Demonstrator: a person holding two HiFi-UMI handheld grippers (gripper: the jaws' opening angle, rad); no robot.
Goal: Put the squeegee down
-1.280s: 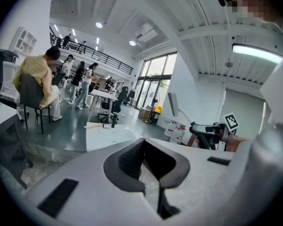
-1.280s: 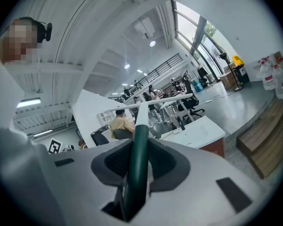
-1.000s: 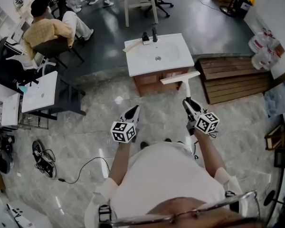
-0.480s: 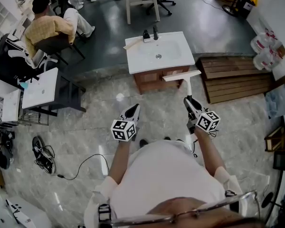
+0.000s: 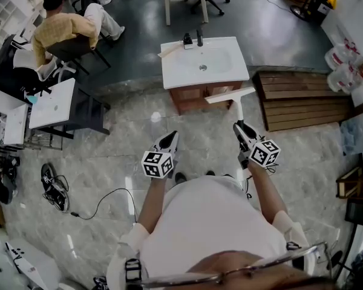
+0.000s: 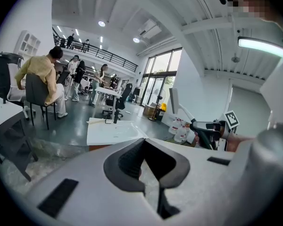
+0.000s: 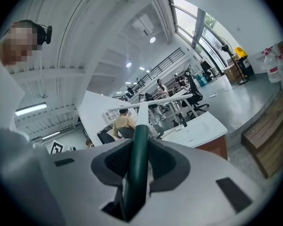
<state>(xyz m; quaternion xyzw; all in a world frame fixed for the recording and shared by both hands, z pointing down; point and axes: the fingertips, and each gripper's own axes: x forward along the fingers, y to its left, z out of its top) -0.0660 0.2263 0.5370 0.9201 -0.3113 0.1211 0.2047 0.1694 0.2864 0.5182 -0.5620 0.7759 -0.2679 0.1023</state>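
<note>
1. Right claw (image 7: 137, 157) pinches the dark green handle of the squeegee (image 7: 140, 121). The pale shaft and crossbar blade stick out beyond its tips.
2. Left claw (image 6: 148, 159): tips pressed together, nothing between them; level with the right claw, well apart.
3. Head view: the blade lies ahead of the right claw (image 5: 241, 127), at the front edge of the sink counter (image 5: 187, 77). Contact cannot be told.
4. A wooden pallet (image 5: 296, 98) sits on the floor, ahead and to the right of that claw.

Left gripper (image 5: 170, 139) closed, empty; right gripper (image 5: 239, 128) clamped on squeegee (image 5: 230, 95).
</note>
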